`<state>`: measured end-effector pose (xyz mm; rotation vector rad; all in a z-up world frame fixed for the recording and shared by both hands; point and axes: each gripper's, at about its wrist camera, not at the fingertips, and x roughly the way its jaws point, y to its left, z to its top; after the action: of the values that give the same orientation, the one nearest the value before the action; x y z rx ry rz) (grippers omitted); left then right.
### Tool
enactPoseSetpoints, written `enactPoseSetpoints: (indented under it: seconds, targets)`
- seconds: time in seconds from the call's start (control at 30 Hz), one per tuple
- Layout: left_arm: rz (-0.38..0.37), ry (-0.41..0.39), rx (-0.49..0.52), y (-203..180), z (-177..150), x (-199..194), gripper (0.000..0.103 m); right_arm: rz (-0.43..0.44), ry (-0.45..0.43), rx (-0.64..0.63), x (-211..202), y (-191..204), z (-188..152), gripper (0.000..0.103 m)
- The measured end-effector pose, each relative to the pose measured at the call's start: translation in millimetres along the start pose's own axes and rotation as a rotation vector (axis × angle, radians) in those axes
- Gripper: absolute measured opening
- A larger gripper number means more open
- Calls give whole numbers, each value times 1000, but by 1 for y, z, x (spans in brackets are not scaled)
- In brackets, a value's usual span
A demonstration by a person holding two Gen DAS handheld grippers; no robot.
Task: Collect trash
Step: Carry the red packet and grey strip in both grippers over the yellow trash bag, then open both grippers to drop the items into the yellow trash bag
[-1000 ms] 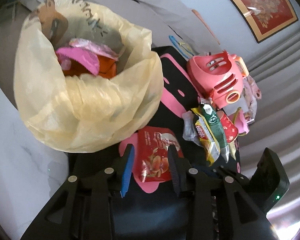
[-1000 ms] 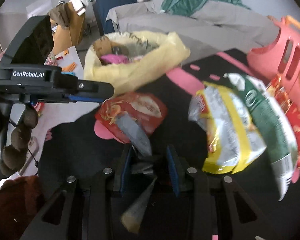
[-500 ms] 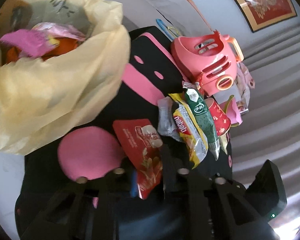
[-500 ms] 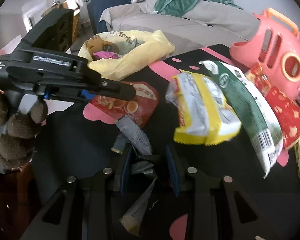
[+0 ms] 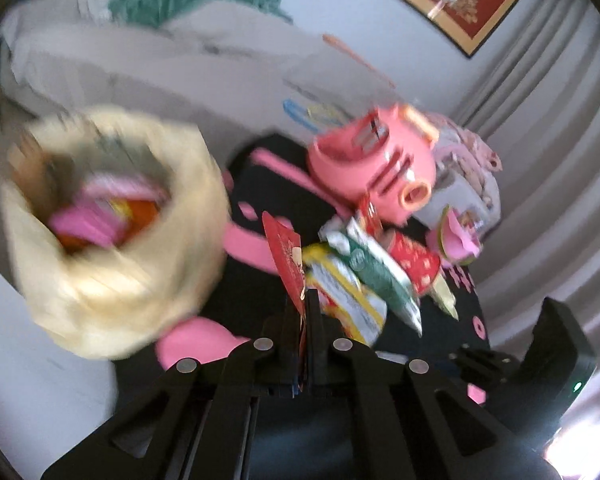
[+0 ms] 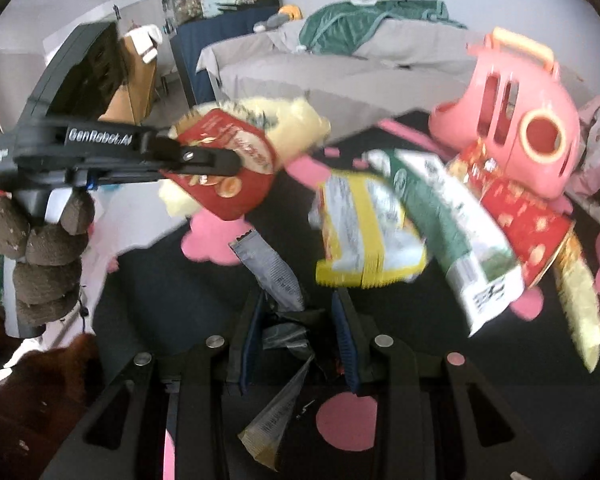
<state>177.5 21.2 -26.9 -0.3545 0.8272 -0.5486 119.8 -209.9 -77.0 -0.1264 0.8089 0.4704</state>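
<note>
Two views told the story. From the left wrist, the left hand-held gripper (image 5: 304, 300) was clamped on the red packet (image 5: 285, 258), which a second before lay flat on the desk (image 5: 251, 280); now it hung raised beside the yellow trash bag (image 5: 111, 280) at the desk's left edge, ready to drop in. From the right wrist, the right hand-held gripper (image 6: 300, 312) pinched a grey wrapper (image 6: 271, 272), other packets (image 6: 364, 236) remaining on the desk.

Both wrist views close above black table (image 5: 255, 280), facing bed (image 6: 340, 76); share yellow bag (image 5: 111, 240), pink carrier (image 6: 516, 136).
</note>
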Motion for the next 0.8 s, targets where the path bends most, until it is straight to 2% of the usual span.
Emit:
enactPoseSetpoints:
  seconds: [0.1, 0.2, 0.37, 0.57, 0.8]
  targets:
    - [53, -80, 21, 2, 17, -31, 2, -10, -49, -33, -9, 7, 24, 32]
    - [127, -141, 40, 7, 32, -55, 2, -20, -121, -72, -15, 15, 66, 32]
    - [230, -195, 39, 30, 51, -70, 2, 13, -223, -95, -18, 30, 122, 32]
    - [247, -166, -39, 73, 58, -53, 2, 50, -242, -54, 22, 29, 178, 32]
    - [231, -92, -103, 115, 63, -11, 2, 68, -161, -34, 79, 23, 201, 32]
